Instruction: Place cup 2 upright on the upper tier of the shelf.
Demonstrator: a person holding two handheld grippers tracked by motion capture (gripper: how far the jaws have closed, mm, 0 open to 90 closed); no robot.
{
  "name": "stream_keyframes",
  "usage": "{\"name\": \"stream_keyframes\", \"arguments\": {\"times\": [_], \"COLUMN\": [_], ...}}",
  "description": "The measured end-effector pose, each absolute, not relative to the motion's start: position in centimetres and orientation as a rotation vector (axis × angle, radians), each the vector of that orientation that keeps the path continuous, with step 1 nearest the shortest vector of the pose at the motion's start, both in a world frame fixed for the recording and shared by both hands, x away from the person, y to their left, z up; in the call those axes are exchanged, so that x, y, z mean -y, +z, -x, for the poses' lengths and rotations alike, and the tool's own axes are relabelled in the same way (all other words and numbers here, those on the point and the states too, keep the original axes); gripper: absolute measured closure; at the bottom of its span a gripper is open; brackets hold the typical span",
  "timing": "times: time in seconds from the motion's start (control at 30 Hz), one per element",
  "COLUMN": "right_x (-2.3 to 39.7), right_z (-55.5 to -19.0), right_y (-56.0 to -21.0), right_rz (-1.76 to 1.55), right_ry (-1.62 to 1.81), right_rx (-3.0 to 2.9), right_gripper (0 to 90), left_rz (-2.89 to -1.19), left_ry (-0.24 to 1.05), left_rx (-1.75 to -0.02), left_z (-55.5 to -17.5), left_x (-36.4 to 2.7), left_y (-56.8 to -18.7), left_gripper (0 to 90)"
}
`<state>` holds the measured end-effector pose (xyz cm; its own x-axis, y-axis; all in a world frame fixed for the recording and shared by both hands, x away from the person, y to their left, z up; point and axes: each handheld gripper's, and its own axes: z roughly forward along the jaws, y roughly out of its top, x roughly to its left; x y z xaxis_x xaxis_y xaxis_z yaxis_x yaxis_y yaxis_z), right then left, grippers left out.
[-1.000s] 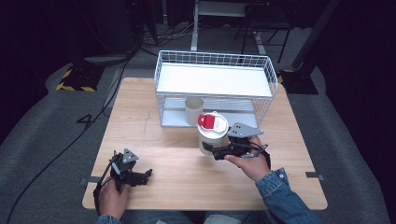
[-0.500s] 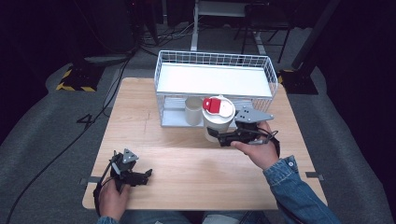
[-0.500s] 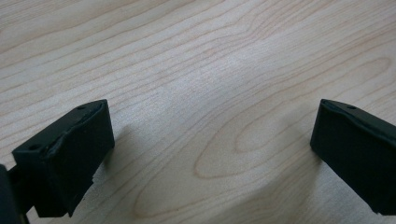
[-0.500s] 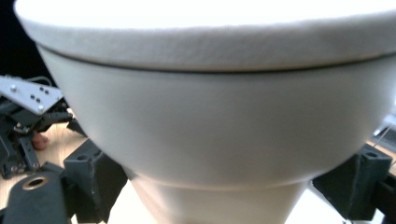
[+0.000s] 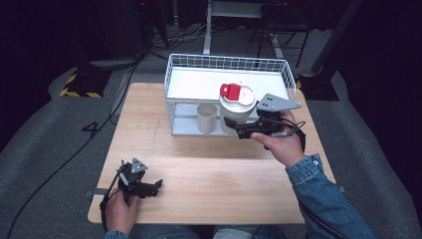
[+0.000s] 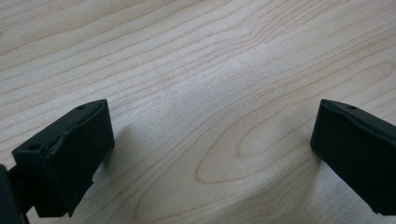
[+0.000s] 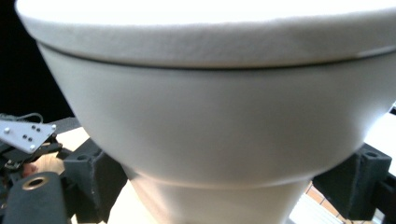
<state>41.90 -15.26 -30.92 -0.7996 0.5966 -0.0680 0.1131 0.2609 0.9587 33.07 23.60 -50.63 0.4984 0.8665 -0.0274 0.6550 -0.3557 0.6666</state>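
Note:
A white tub (image 5: 237,107) with a red flip lid (image 5: 231,90) hangs in the air in front of the white wire rack (image 5: 224,62). My right gripper (image 5: 238,127) is shut on the tub's lower body, with one jaw on each side. In the right gripper view the tub (image 7: 219,116) looms between the black pads (image 7: 95,179) of the right gripper (image 7: 229,184). My left gripper (image 5: 153,186) lies on the wooden table (image 5: 214,174) near the front left corner. In the left gripper view the left gripper (image 6: 210,154) is open over bare wood.
A smaller white cup (image 5: 206,118) stands on the rack's lower level, just left of the tub. The rack's upper shelf (image 5: 199,84) is a flat white surface with a wire rim. Dark floor with cables surrounds the table.
My right gripper has carried the tub up and away from the person, from above the table's middle to the rack's front. The left gripper has stayed in place.

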Motion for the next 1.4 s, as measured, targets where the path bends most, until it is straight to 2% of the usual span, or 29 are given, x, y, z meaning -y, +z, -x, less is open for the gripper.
{"name": "stream_keyframes", "arguments": {"times": [0.67, 1.4], "right_x": [15.4, 15.0], "right_z": [-46.6, -53.1], "right_y": [-25.9, -26.4], "right_rz": [-0.739, -0.847], "right_ry": [1.574, 1.539], "right_rx": [-2.013, -1.942], "right_gripper": [13.4, 13.3], "left_rz": [-2.125, -2.129], "left_ry": [0.442, 0.444], "left_rx": [-1.243, -1.24], "left_z": [-33.1, -33.1], "left_x": [-23.6, -23.6], "left_y": [-50.6, -50.6], "left_gripper": [0.0, 0.0]}}
